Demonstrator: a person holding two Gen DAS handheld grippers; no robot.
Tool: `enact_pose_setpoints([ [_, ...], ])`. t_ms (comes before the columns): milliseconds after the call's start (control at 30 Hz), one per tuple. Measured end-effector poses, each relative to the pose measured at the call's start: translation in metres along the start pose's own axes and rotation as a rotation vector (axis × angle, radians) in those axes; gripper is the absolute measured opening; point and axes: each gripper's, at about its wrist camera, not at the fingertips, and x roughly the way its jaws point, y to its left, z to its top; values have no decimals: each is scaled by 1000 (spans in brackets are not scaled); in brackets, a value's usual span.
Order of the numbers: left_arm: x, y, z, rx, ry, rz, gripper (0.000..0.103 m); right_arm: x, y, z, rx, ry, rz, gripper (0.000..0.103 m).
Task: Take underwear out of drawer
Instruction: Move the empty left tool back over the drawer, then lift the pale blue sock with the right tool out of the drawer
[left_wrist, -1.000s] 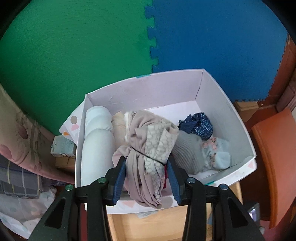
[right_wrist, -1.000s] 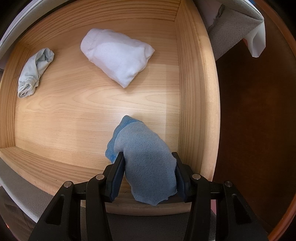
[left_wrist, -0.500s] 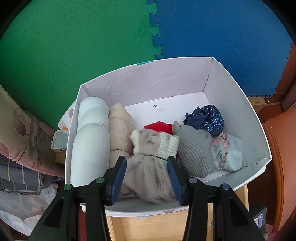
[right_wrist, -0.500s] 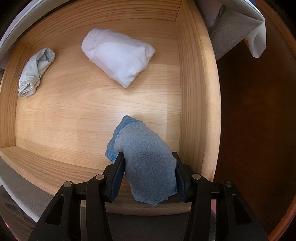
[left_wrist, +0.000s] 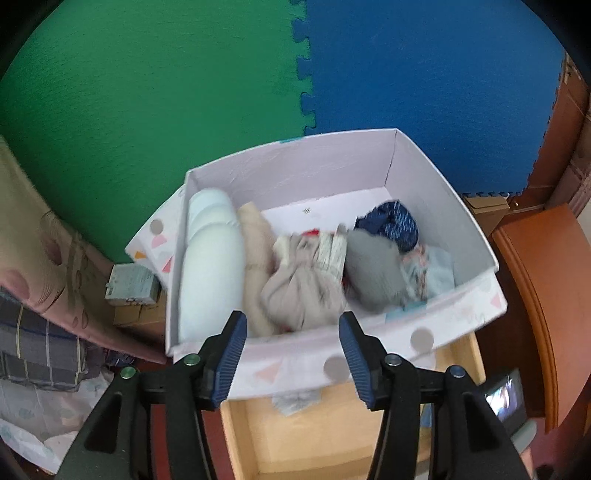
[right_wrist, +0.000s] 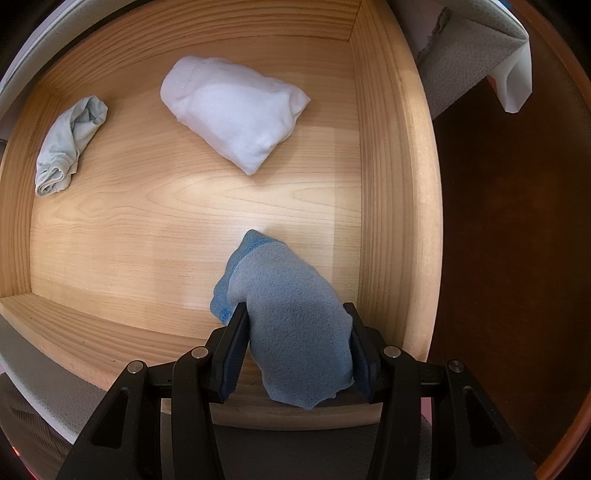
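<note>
Having let go a moment ago, the left gripper hangs spread and empty; the beige garment now lies in the white box. The right gripper stays clenched on the blue garment at the drawer's near right.

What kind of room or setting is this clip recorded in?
Probably a bedroom at home: a wooden drawer holding folded garments, a box of rolled underwear and socks, and foam floor mats. The right gripper grips a blue garment.
</note>
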Motion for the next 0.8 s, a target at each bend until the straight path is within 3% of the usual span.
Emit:
enact_pose_setpoints([
  [233, -7, 19, -62, -12, 24, 16, 54, 0, 0, 0, -3, 1, 0, 46],
  [433, 11, 23, -118, -3, 82, 43, 54, 0, 1, 1, -2, 3, -2, 46],
  [667, 44, 32, -172, -93, 134, 30, 54, 0, 5, 3, -4, 9, -11, 46],
  [800, 58, 34, -186, -137, 155, 40, 54, -1, 11, 5, -4, 11, -13, 46],
])
